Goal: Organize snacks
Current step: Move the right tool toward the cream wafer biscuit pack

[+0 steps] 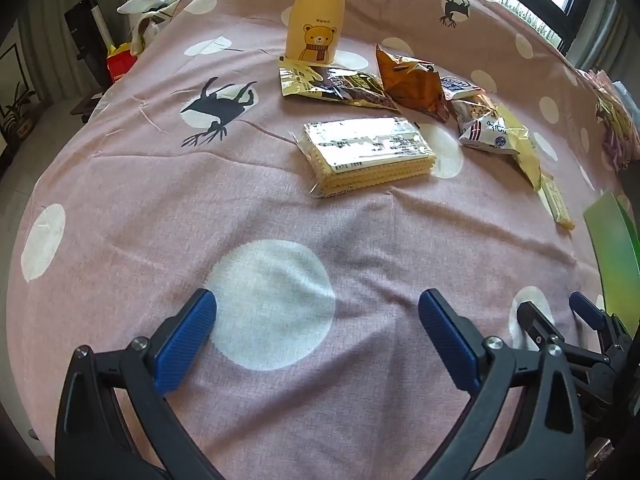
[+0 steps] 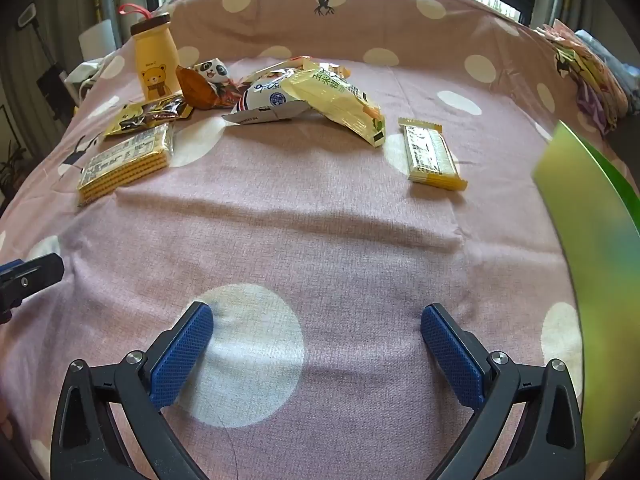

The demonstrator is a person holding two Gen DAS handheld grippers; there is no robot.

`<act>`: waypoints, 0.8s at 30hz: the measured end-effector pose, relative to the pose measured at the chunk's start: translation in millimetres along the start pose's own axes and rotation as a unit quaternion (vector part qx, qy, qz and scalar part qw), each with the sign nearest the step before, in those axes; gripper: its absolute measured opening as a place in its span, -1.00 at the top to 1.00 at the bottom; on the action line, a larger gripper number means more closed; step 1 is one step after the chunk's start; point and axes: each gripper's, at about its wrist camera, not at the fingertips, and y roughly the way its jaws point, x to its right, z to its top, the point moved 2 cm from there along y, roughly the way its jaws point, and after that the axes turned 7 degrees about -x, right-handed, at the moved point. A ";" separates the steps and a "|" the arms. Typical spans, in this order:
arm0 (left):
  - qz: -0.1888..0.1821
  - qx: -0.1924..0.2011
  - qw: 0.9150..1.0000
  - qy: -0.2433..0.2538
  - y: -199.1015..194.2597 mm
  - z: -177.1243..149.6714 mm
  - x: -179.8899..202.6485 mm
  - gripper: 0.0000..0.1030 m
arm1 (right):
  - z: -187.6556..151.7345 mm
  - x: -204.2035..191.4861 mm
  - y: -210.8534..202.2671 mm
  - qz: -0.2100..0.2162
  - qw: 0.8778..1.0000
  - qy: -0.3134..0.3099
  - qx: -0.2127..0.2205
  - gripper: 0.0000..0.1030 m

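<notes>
Snacks lie on a pink dotted cloth (image 1: 160, 220). A yellow cracker pack (image 1: 366, 152) lies ahead of my left gripper (image 1: 316, 304), which is open and empty. Behind it are a gold-brown packet (image 1: 332, 84), an orange bag (image 1: 412, 80), a white-blue bag (image 1: 484, 124) and a yellow bear bottle (image 1: 316, 16). My right gripper (image 2: 316, 316) is open and empty, low over the cloth (image 2: 320, 220). In its view a small wafer bar (image 2: 430, 154) lies ahead right, a pale yellow bag (image 2: 340, 100) centre, the cracker pack (image 2: 124, 164) at left, and the bear bottle (image 2: 154, 60) at far left.
A green box wall (image 2: 592, 240) stands at the right edge; it also shows in the left wrist view (image 1: 612, 260). More packets (image 2: 588, 80) are piled at the far right. Windows lie behind. The right gripper's fingers (image 1: 584, 312) show beside the left one.
</notes>
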 end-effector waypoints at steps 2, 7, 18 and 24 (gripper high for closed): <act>0.000 -0.002 1.000 -0.001 1.1 -0.4 0.9 -0.96 | 0.0 0.0 -0.1 0.000 1.000 0.000 0.000 -1.00; -0.001 0.000 1.000 -0.002 0.3 2.4 -2.6 -0.96 | -0.1 0.0 0.4 0.000 1.000 0.000 0.000 -1.00; -0.004 0.001 1.000 -0.012 -8.0 5.4 -3.1 -0.96 | 0.2 -2.3 0.8 -0.010 1.000 -0.006 -0.001 -1.00; 0.007 -0.002 1.000 -0.006 -10.8 4.6 -1.3 -0.96 | 0.1 -0.1 0.9 -0.002 1.000 -0.001 0.000 -1.00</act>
